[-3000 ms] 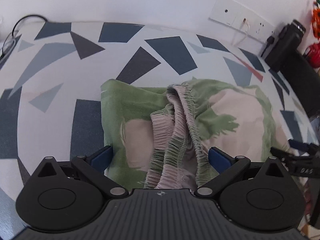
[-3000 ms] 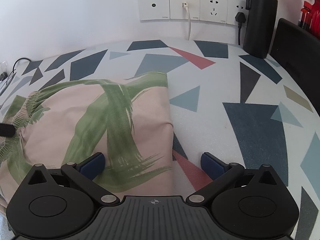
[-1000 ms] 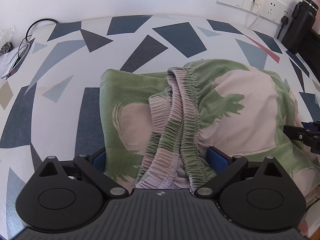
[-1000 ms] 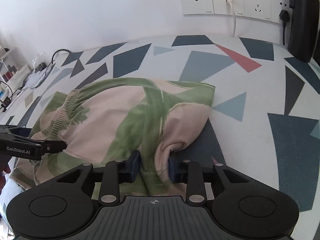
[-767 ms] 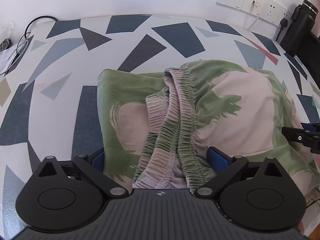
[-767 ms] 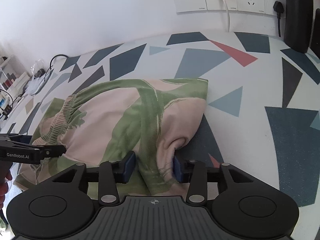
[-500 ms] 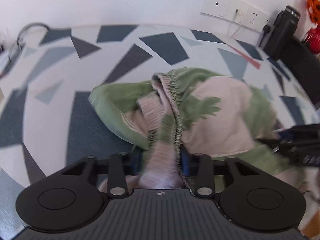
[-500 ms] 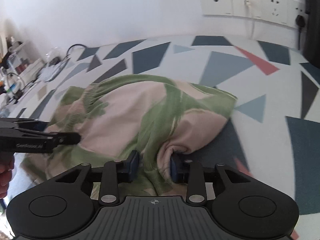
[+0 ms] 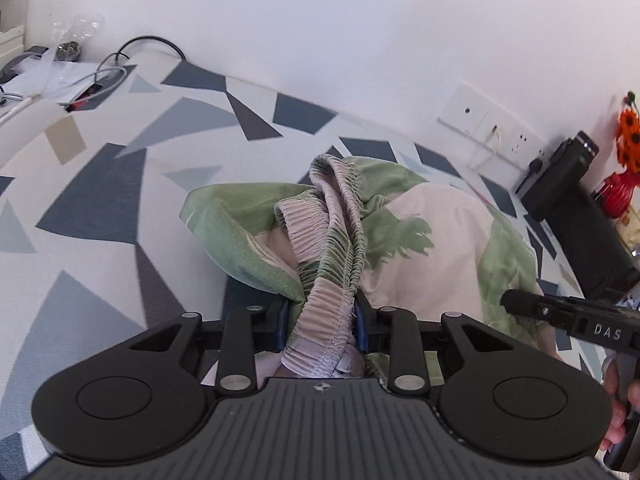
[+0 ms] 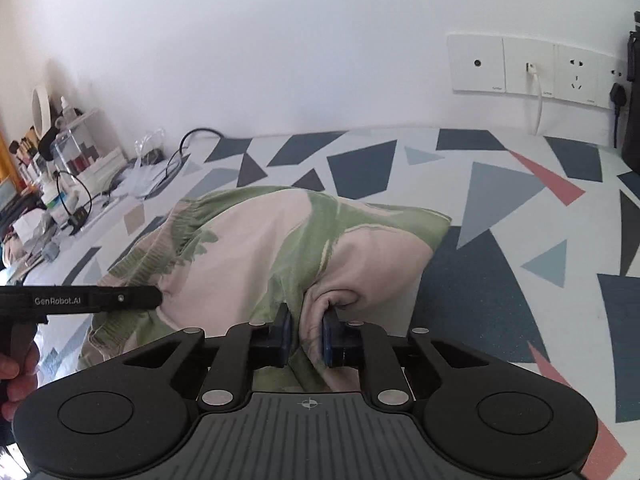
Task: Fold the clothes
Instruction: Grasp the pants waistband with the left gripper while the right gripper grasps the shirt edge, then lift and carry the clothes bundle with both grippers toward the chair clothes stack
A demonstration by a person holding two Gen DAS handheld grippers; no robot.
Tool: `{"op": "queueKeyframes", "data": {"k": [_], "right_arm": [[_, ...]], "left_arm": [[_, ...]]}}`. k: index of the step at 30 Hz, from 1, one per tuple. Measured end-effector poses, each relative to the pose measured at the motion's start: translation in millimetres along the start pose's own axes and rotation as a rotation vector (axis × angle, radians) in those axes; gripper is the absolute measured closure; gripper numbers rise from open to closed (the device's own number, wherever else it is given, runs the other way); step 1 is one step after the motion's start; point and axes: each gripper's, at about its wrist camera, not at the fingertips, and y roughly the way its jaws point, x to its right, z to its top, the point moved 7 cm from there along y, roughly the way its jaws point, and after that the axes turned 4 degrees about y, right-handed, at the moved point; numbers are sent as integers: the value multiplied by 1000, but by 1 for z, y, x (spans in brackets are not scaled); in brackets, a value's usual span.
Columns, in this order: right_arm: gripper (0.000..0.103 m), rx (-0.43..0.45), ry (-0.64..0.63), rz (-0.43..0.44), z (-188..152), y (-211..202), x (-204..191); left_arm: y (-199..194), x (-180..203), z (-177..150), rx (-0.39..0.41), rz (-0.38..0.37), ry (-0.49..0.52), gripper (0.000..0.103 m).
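Left hand-held gripper point(image 9: 320, 326) has its blue pads pressed on the gathered elastic waistband point(image 9: 340, 248) of the green and pink garment point(image 9: 440, 240), and its jaws are closing a little more on that bunch of cloth. Right hand-held gripper point(image 10: 306, 334) pinches a fold of the same garment point(image 10: 280, 248) near its right side, with the jaws closing and the fabric squeezed between the two pads. Each tool appears in the other camera as a black bar at the picture edge, with fingers of the person around its handle. The garment is raised at both held points and hangs down from them onto the worktop point(image 9: 100, 208), which carries a cover with grey, blue and red triangles. The far left corner of the cloth is rounded and sits above the surface, and the far right corner point(image 10: 440, 218) lies flat. Around the garment the patterned surface is bare to the left, behind it and to the right. Farther away, at the left edge, cables and a plastic bag point(image 9: 76, 36) are lying. At the far right a black bottle point(image 9: 560, 176) stands near the wall sockets point(image 10: 528, 64).
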Motion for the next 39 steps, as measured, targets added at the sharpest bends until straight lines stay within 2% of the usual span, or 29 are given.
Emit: {"op": "queueKeyframes", "data": {"k": [3, 8, 12, 17, 21, 26, 32, 35, 39], "right_arm": [[90, 19, -30, -11, 4, -2, -21], [90, -14, 44, 47, -6, 4, -48], [90, -38, -79, 129, -13, 3, -89], [90, -85, -228, 359, -11, 11, -151], [90, -164, -278, 555, -22, 16, -195], [90, -333, -334, 792, -70, 3, -263], [90, -470, -511, 943, -142, -42, -334], [90, -507, -602, 1003, -184, -71, -368], [90, -556, -646, 1050, -255, -106, -409]], "left_arm": [[-13, -9, -5, 15, 12, 1, 72], [-39, -41, -20, 20, 36, -82, 72], [-82, -63, -34, 82, 139, -143, 72], [-160, -88, -60, 191, 328, -236, 72], [-233, -109, -110, 231, 507, -368, 72], [-324, -122, -186, 260, 715, -542, 72], [-419, -138, -275, 400, 836, -787, 72], [-470, -156, -315, 444, 883, -838, 72], [-553, -183, -367, 459, 984, -843, 72]]}}
